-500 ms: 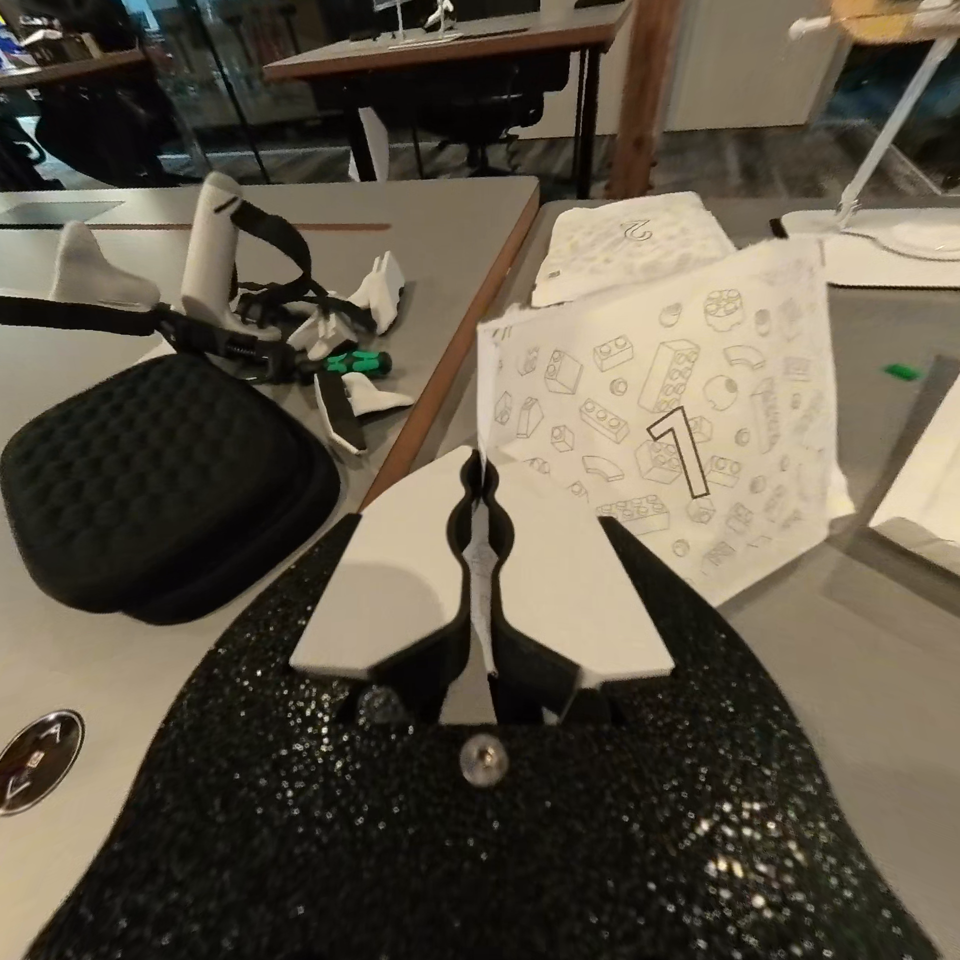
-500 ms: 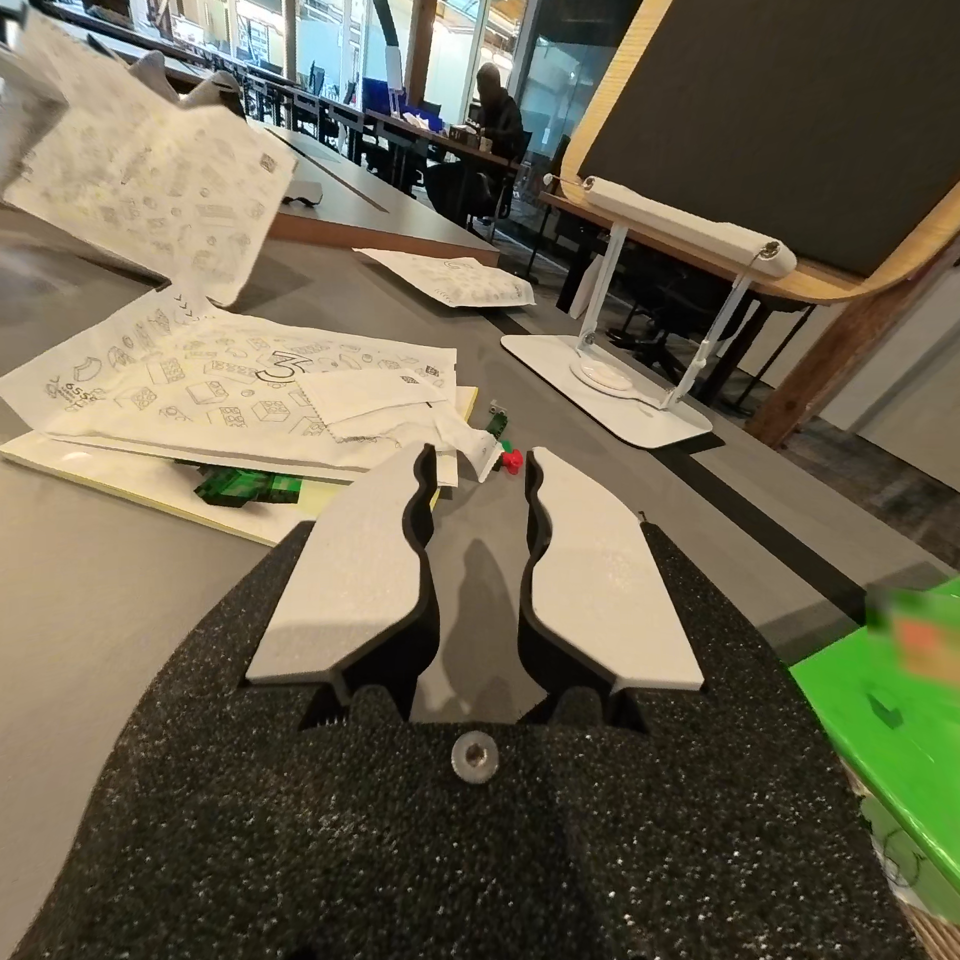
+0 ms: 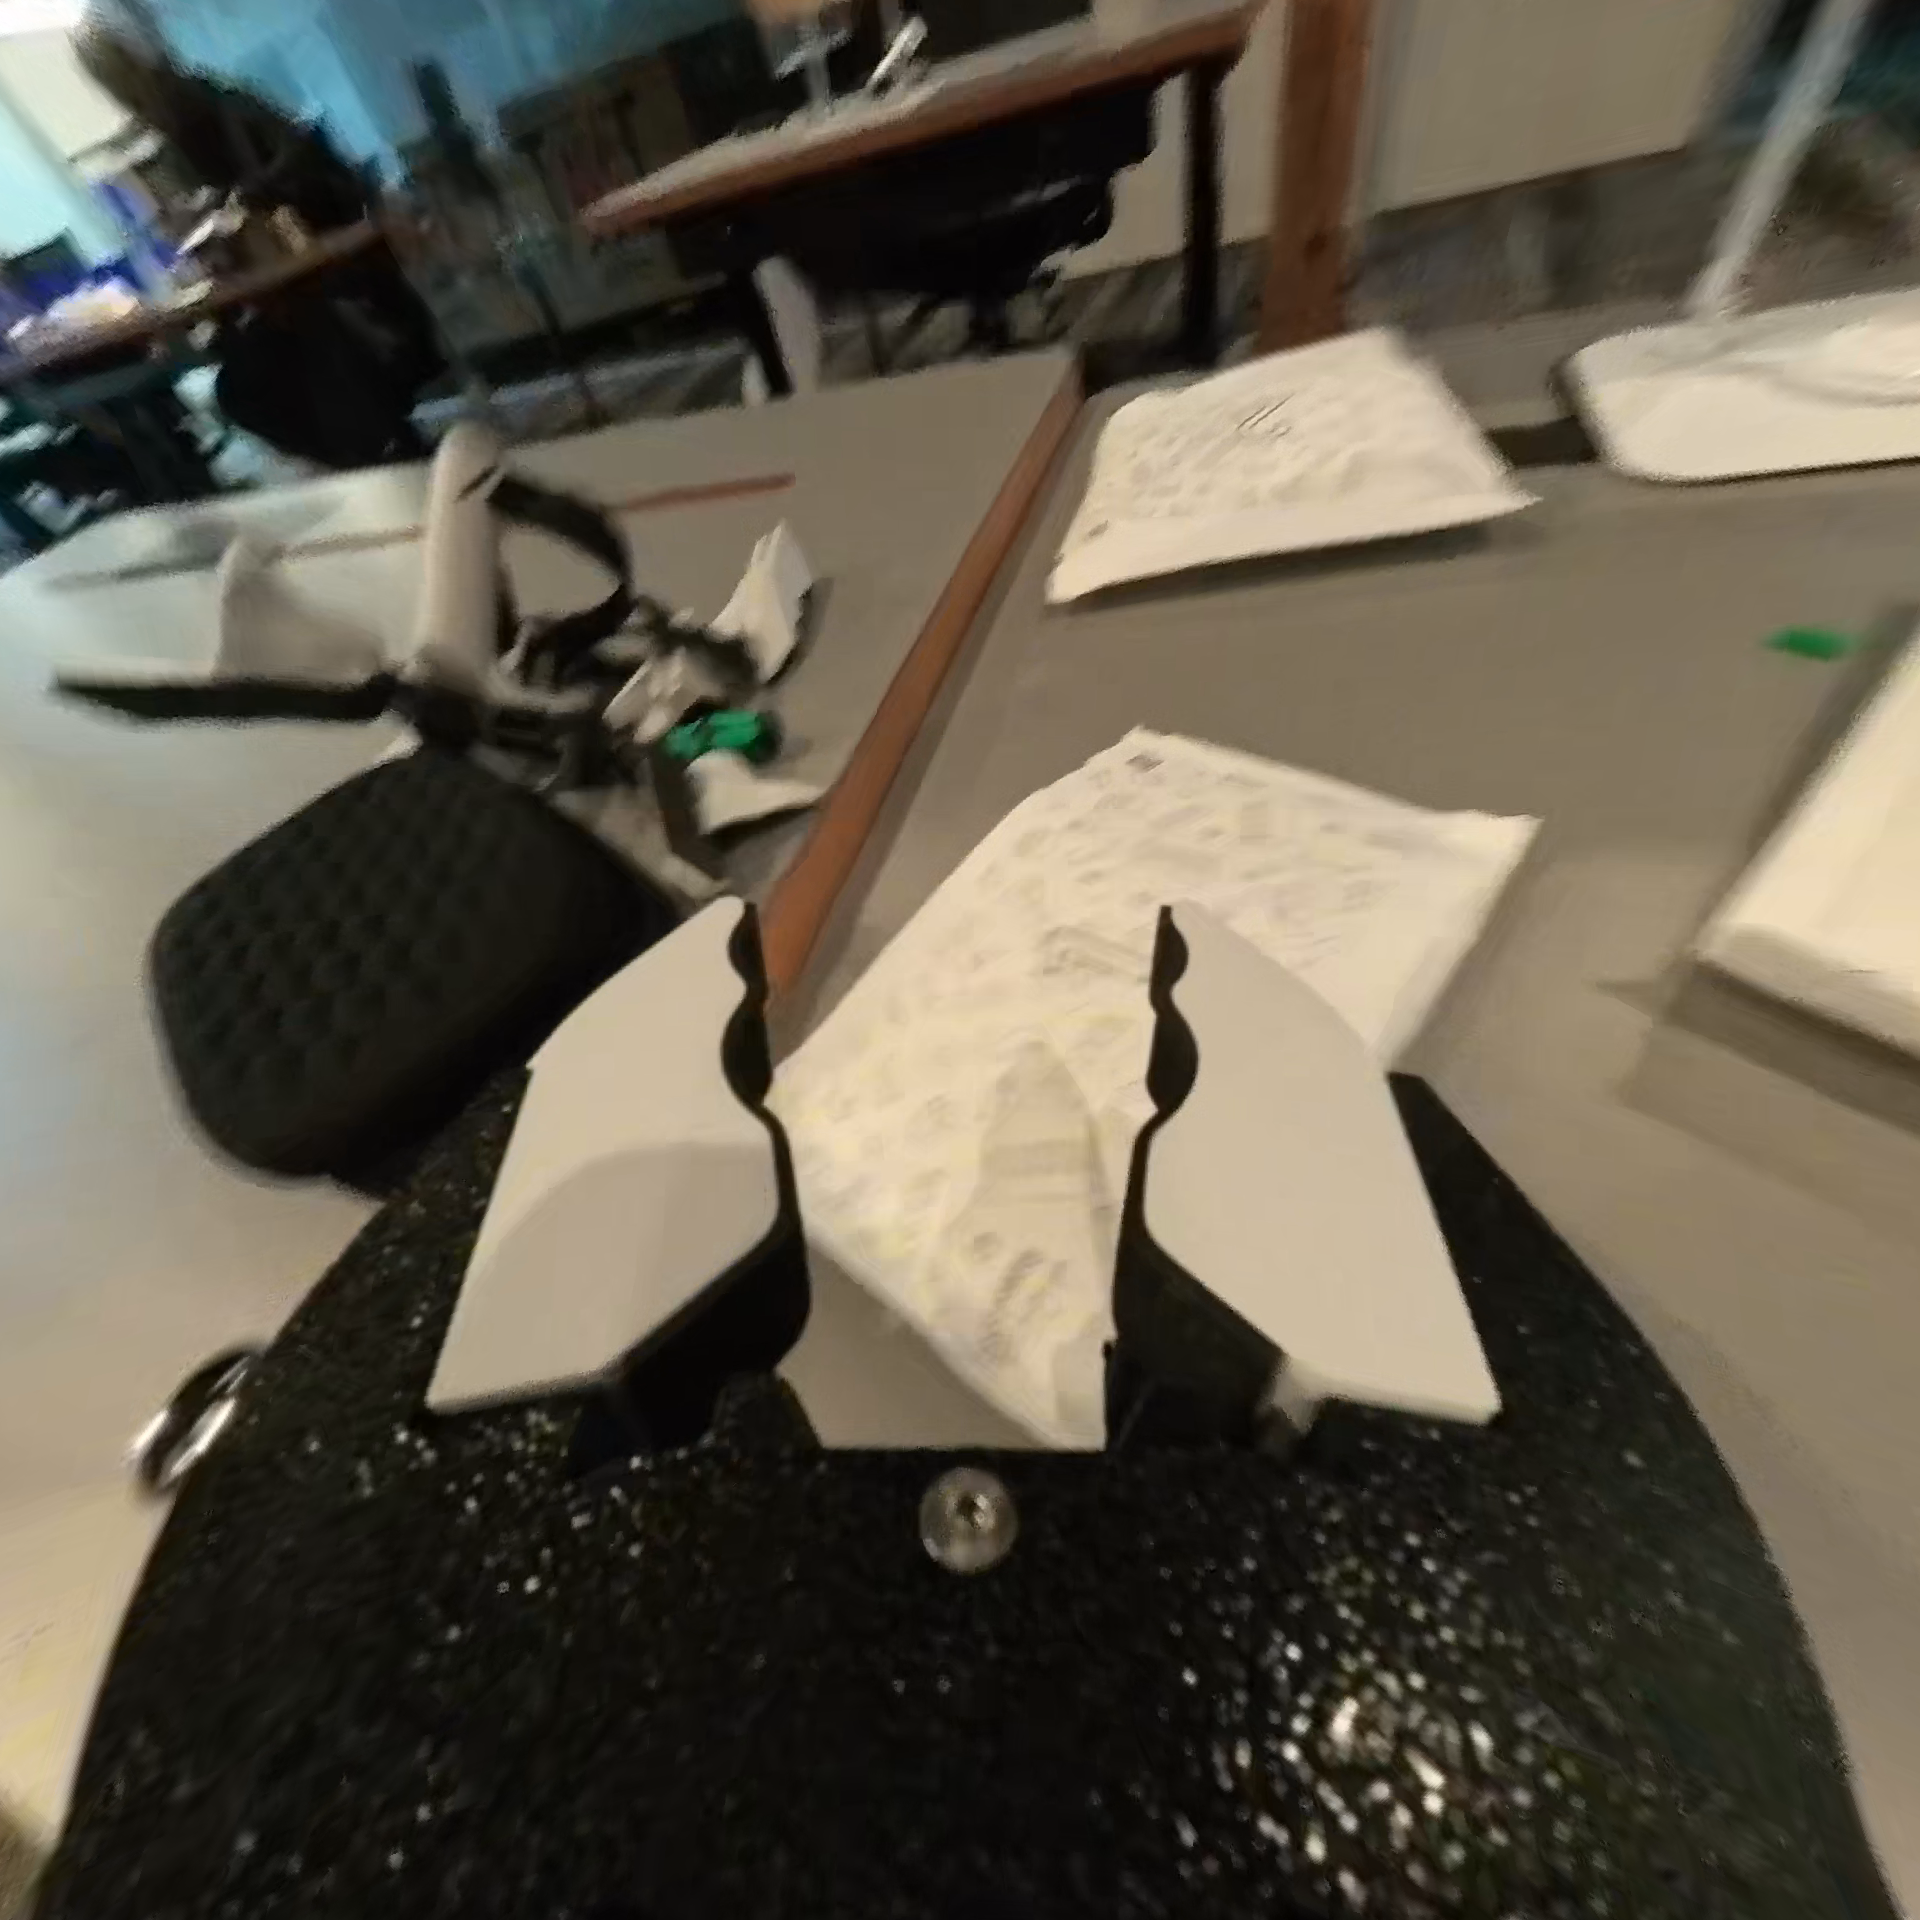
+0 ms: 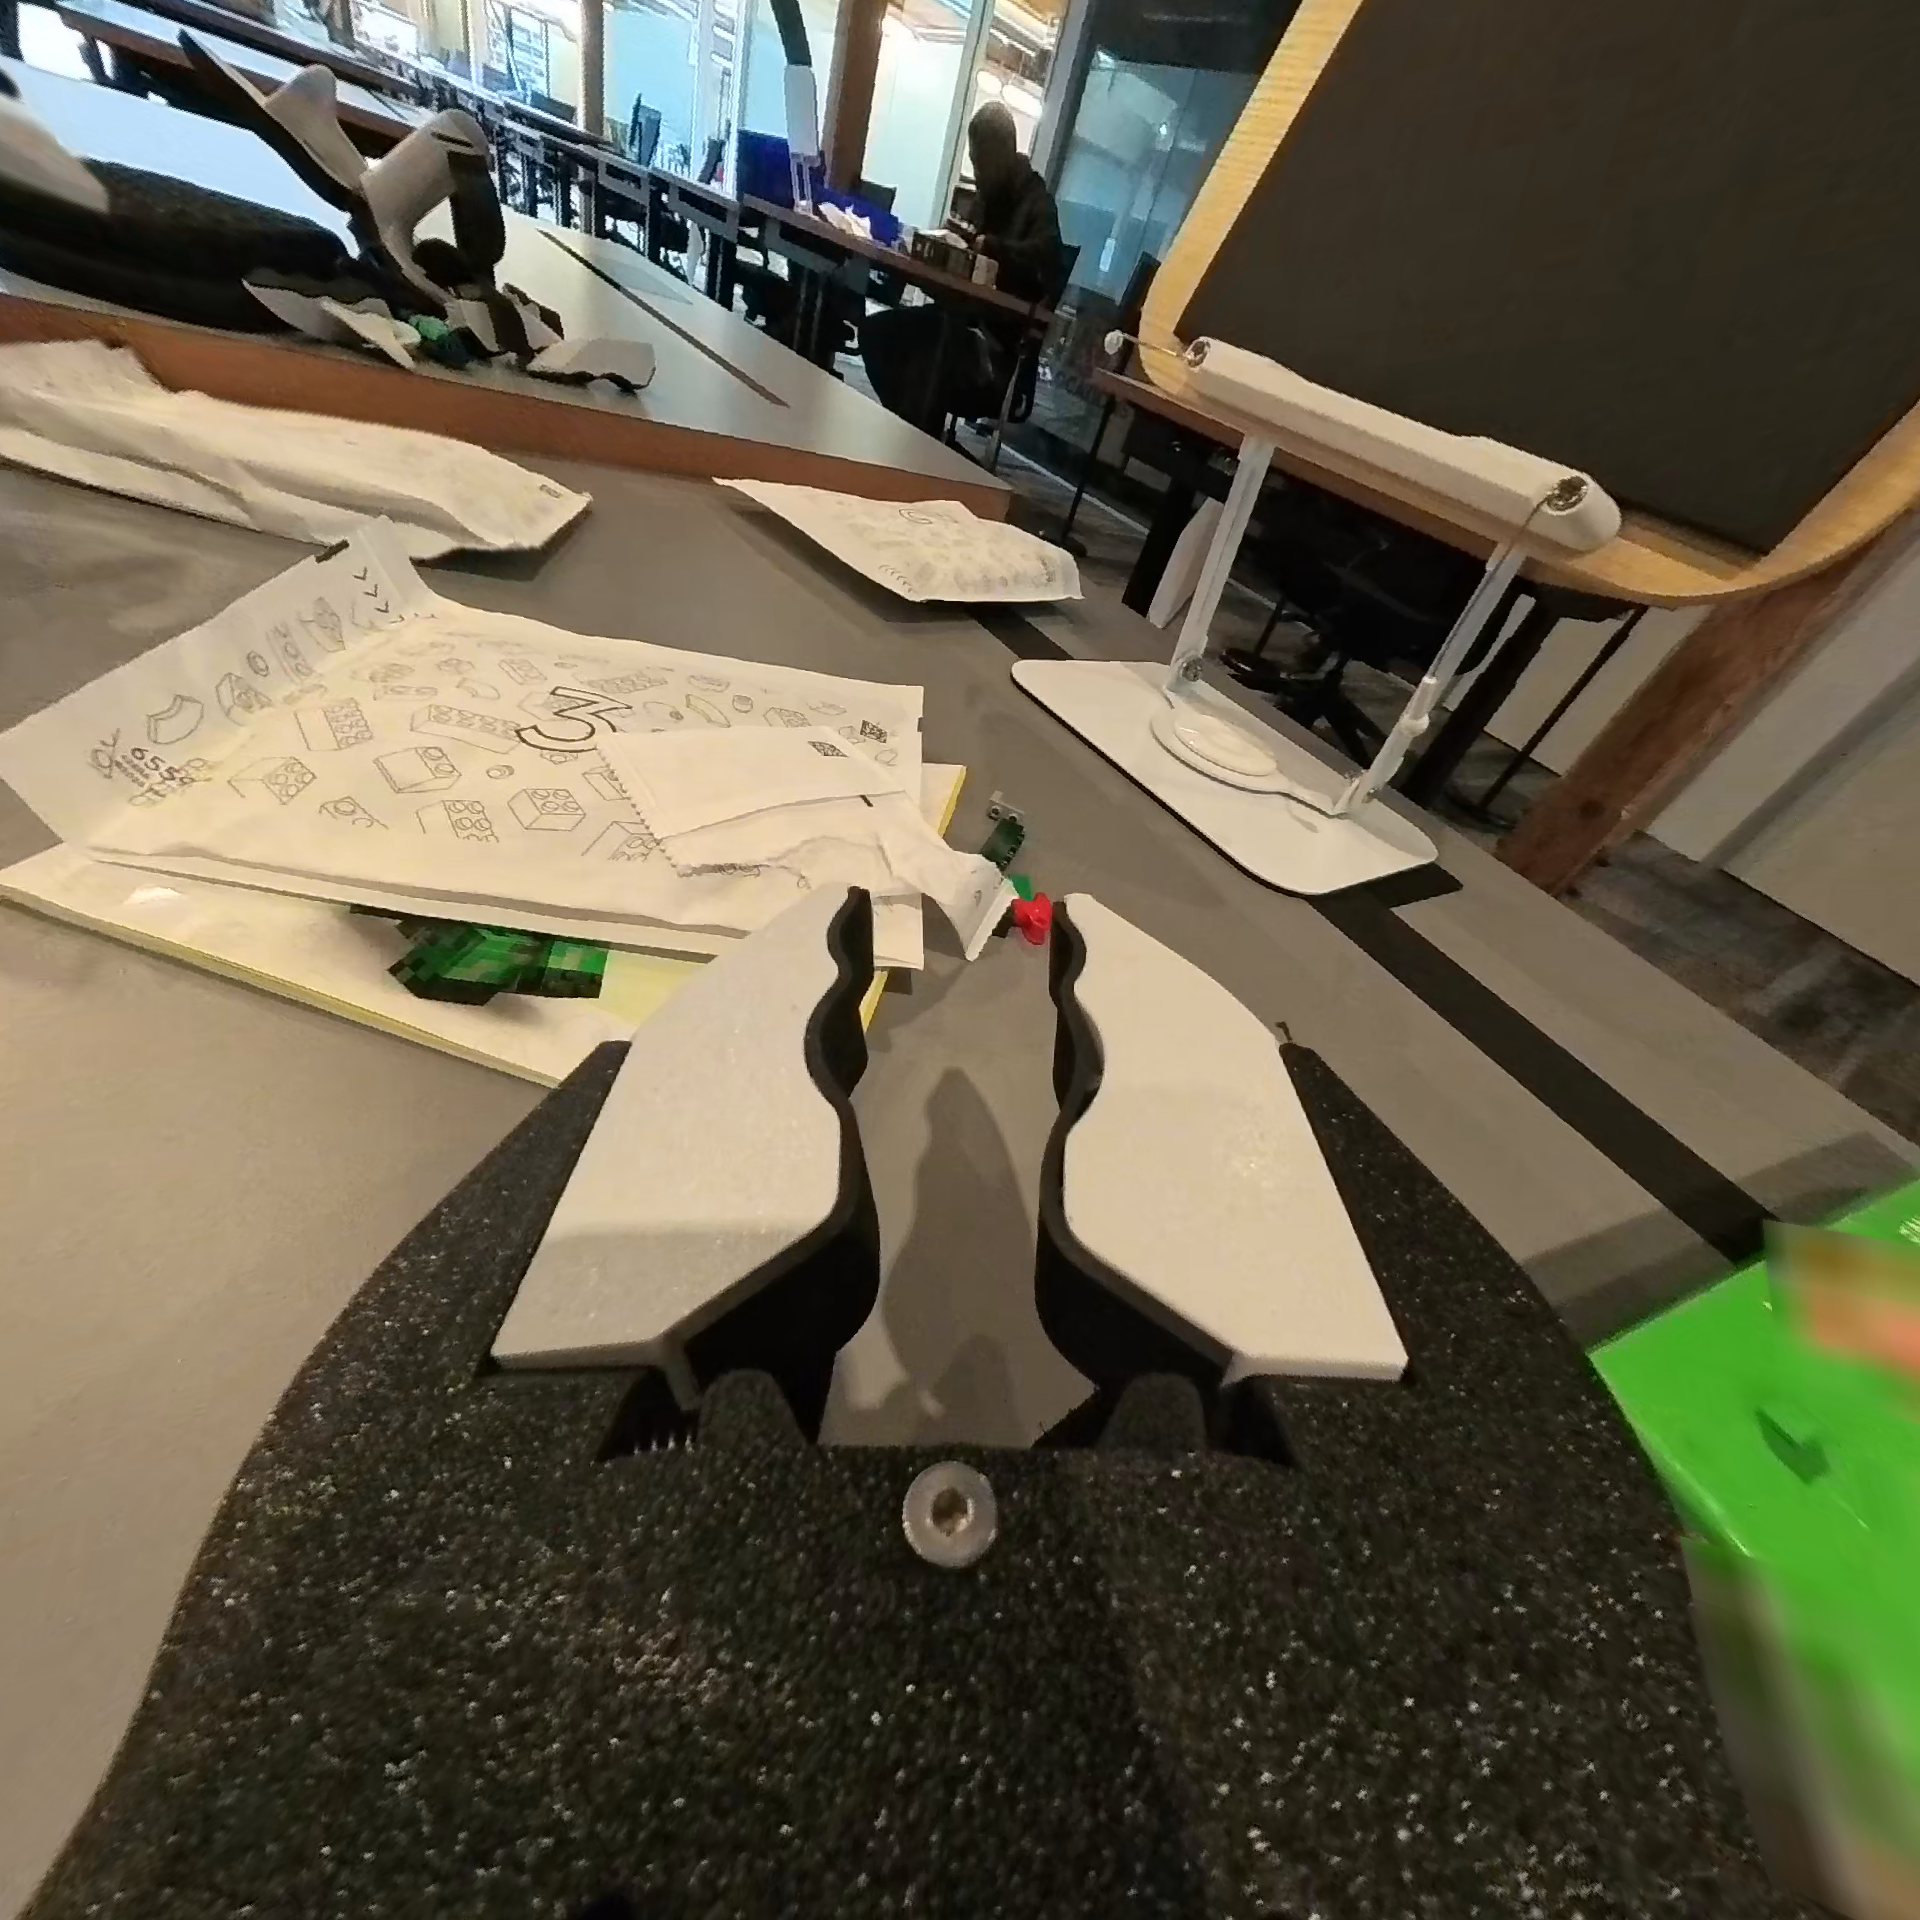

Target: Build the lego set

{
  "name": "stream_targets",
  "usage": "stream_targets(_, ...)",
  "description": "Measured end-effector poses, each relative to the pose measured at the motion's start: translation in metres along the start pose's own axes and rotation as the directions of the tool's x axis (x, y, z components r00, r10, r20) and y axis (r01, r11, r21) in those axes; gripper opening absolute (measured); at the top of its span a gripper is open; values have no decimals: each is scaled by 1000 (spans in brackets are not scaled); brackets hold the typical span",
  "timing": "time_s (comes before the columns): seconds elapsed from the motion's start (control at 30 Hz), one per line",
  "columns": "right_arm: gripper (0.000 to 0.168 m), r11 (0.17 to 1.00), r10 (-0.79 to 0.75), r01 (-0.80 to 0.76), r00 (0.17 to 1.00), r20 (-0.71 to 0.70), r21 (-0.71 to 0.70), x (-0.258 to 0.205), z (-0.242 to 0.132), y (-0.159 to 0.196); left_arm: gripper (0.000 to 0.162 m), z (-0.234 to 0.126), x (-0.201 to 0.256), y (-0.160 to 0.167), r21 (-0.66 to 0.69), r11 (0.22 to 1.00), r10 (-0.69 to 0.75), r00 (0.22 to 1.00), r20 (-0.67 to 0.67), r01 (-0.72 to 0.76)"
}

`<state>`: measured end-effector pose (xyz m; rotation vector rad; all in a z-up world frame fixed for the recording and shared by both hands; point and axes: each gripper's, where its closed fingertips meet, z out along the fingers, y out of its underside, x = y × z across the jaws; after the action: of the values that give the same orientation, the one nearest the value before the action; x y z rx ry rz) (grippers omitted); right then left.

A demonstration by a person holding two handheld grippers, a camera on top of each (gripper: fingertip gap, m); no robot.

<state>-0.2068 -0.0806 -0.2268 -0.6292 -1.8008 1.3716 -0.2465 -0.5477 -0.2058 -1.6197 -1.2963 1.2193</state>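
Note:
My left gripper (image 3: 956, 920) is open above a white printed paper bag (image 3: 1164, 935) that lies flat on the grey table, partly between the jaws. A second paper bag (image 3: 1278, 468) lies farther back. My right gripper (image 4: 954, 909) is open and empty, low over the table. Just past its tips lie small red (image 4: 1031, 914) and green (image 4: 1003, 840) lego pieces beside a torn paper bag (image 4: 499, 769) that rests on a yellow instruction booklet (image 4: 312, 966). The dropped bag also shows in the right wrist view (image 4: 260, 468).
A black padded case (image 3: 395, 966) and white and black loose parts (image 3: 582, 644) sit on the left table. A white desk lamp (image 4: 1288, 665) stands at the back right. A green box (image 4: 1787, 1475) is at the right edge. A person sits far behind. My hands' fingertips stand some 45 centimeters from each other.
My left gripper has opened and let go of the paper bag, which now lies flat on the table. The left view has shifted and is blurred. The right gripper has barely moved.

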Motion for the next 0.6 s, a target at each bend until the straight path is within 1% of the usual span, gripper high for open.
stream_targets(0.07, 32, 1000, -2, 2, 1000, 0, -1, 0, 0, 0, 65, -8, 40, -23, 77, 997, 26, 991, -131, -16)
stream_targets(0.13, 32, 1000, -5, 5, 1000, 1, -2, -1, 1, 0, 63, -14, 93, -42, 124, 992, 58, 952, -299, -22)
stream_targets(0.2, 32, 1000, -9, 9, 1000, 3, -2, -1, 1, 0, 62, -21, 155, -56, 154, 988, 83, 866, -494, -7)
stream_targets(0.27, 32, 1000, -11, 11, 1000, 4, -2, -2, 1, 0, 64, -28, 214, -61, 130, 991, 107, 749, -654, -29)
stream_targets(0.3, 32, 1000, -12, 12, 1000, 5, -1, -2, 1, 0, 66, -30, 239, -60, 111, 992, 123, 692, -711, -63)
stream_targets(0.37, 32, 1000, -11, 11, 1000, 6, 0, -2, 1, 0, 67, -29, 281, -57, 70, 988, 140, 600, -788, -140)
stream_targets(0.43, 32, 1000, -11, 11, 1000, 8, 0, -2, 1, 0, 69, -21, 311, -52, 2, 983, 103, 539, -836, -186)
stream_targets(0.53, 32, 1000, -14, 14, 1000, 9, 0, -3, 1, 0, 71, -3, 338, -42, -134, 967, -9, 499, -867, -216)
stream_targets(0.6, 32, 1000, -16, 16, 1000, 12, 1, -3, 1, -1, 72, 8, 346, -30, -212, 941, -49, 515, -856, -262)
